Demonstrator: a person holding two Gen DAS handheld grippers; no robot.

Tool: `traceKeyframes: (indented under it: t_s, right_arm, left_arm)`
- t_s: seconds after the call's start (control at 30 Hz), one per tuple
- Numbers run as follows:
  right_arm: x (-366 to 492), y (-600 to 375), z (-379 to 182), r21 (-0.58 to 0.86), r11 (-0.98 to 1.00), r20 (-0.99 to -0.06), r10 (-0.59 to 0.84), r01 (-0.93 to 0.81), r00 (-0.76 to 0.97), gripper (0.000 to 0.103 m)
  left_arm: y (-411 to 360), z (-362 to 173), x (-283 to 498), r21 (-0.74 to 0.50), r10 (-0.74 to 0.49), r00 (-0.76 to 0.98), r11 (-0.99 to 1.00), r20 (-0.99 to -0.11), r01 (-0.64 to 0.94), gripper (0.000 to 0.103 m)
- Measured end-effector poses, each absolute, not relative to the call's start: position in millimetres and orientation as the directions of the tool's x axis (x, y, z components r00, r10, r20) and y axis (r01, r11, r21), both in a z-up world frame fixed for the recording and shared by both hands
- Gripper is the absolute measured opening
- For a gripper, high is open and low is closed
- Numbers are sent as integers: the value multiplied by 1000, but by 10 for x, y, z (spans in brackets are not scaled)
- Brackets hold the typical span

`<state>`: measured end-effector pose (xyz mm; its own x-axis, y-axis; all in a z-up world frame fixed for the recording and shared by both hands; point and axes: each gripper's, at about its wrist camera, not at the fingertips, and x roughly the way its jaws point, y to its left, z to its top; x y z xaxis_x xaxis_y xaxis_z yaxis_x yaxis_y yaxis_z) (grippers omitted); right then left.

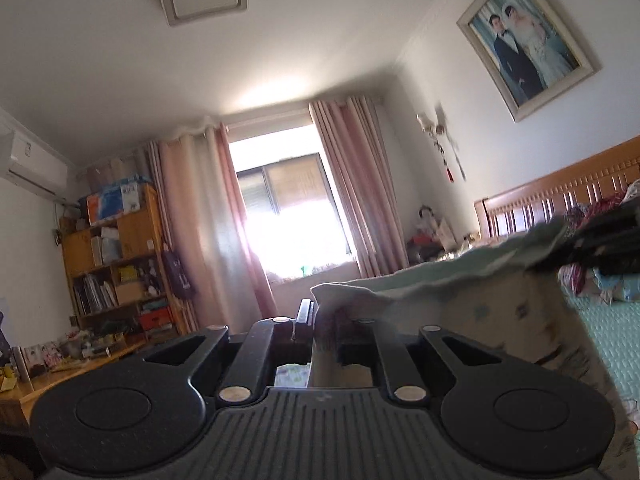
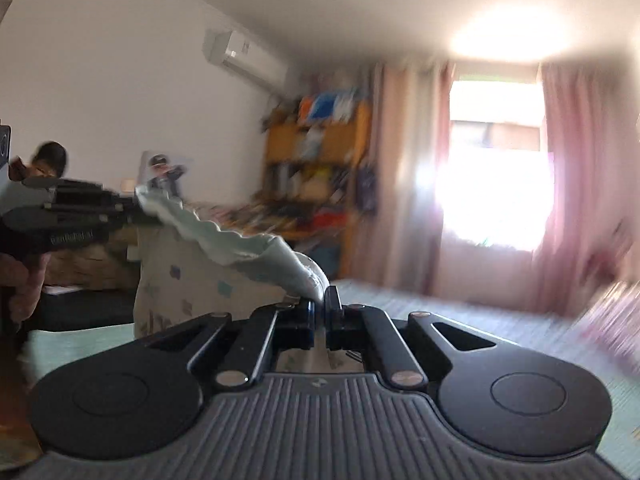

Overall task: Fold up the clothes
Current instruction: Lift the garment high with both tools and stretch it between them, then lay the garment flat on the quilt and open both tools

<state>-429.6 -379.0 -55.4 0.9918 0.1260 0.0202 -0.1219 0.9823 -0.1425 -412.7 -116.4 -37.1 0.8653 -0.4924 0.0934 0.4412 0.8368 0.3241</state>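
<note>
The patterned garment [image 2: 188, 280] is hanging in the air between the two grippers, its pale green hem stretching from one set of jaws across to the other, cream cloth with small prints drooping below. The right gripper [image 2: 320, 306] is pinching one end of that hem, jaws pressed together with the cloth bunching out just ahead of them. The left gripper [image 1: 314, 314] is gripping the other end, jaws nearly closed on the fabric, which is draping over its right-hand finger and trailing off to the right.

As for progress, this is looking like the opening of a fold: the piece is lifted and spread by its top edge, and no crease is showing yet. Laying it flat on the green bed [image 2: 460, 320] below the right jaws and folding it over is all left to do, by my reckoning.

Both grippers are pointing roughly level, held up above the bed. In the right view, a person's hand [image 2: 24, 280] is wrapping the left gripper's handle at far left.
</note>
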Motion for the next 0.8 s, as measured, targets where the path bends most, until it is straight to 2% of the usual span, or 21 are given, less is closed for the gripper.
traceKeyframes:
  t_s: [0.13, 0.3, 0.43, 0.57, 0.7, 0.8]
  right_arm:
    - [-4500, -3680, -708, -212, 976, 32, 54, -46, 998, 5]
    - [-4582, -3714, -911, -181, 982, -31, 53, -58, 998, 5]
    - [-4584, -3717, -843, -172, 982, -25, 71, -74, 997, 5]
    - [-4361, -3827, -712, -178, 982, -28, 64, -68, 998, 5]
    - [-3793, -4221, -694, -110, 992, -101, 42, -54, 994, 5]
    - [-3212, -4555, -792, -78, 996, -172, 16, -30, 985, 5]
  left_arm:
    - [-1272, -603, -4268, 343, -492, 866, 832, 92, 436, 11]
    - [-1275, -821, -4417, 330, -480, 873, 840, 83, 430, 11]
    - [-1300, -775, -4465, 351, -462, 879, 848, 119, 398, 12]
    - [-1507, -612, -4173, 375, -454, 884, 843, 109, 386, 11]
    - [-1884, -597, -3392, 384, -465, 885, 820, 15, 424, 12]
    - [-2314, -767, -2535, 409, -443, 891, 798, -99, 442, 12]
